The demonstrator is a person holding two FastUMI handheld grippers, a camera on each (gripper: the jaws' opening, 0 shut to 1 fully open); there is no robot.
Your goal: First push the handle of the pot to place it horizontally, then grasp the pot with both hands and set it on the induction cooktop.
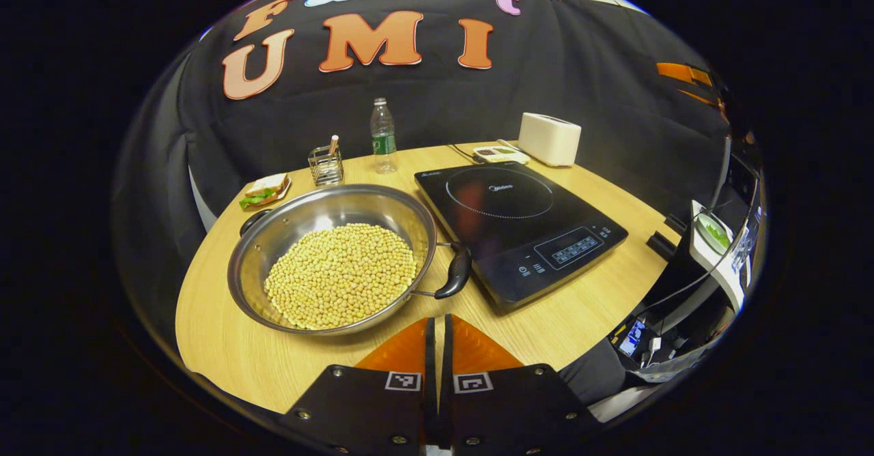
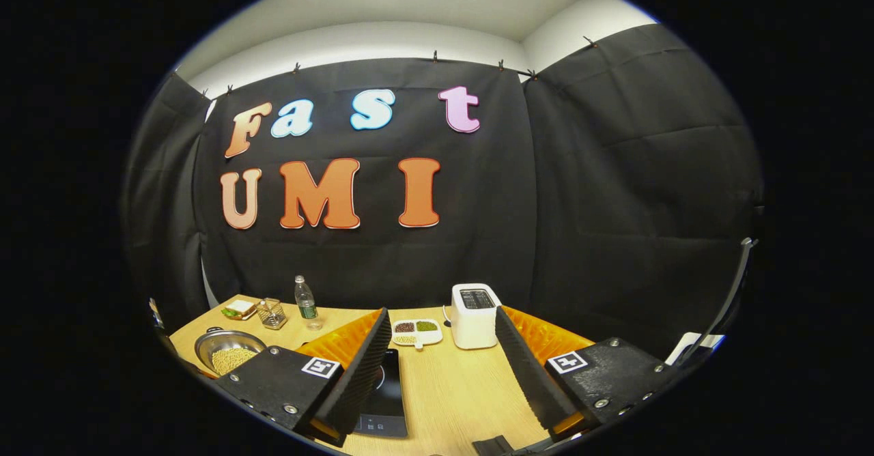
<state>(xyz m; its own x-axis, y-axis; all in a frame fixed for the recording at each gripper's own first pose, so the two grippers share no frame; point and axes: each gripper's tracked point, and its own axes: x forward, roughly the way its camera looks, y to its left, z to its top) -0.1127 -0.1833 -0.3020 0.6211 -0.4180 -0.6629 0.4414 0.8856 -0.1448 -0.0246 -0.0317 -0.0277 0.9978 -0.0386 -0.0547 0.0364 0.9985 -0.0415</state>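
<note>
A steel pot (image 1: 332, 258) full of pale beans rests on the wooden table (image 1: 225, 347), left of the black induction cooktop (image 1: 519, 227). Its black right handle (image 1: 456, 272) lies close to the cooktop's near left edge; the other handle (image 1: 254, 220) sits at the far left rim. My left gripper (image 1: 438, 326) is shut with nothing in it, just in front of the pot's near rim. In the right gripper view, my right gripper (image 2: 442, 333) is open, held high over the table, with the pot (image 2: 229, 351) far to its left and the cooktop (image 2: 384, 394) under its left finger.
Behind the pot stand a sandwich on a plate (image 1: 265, 190), a wire holder (image 1: 326, 164) and a water bottle (image 1: 383, 135). A white toaster (image 1: 550, 138) and a divided dish (image 1: 500, 153) sit behind the cooktop. Equipment and cables crowd the right edge (image 1: 710, 258).
</note>
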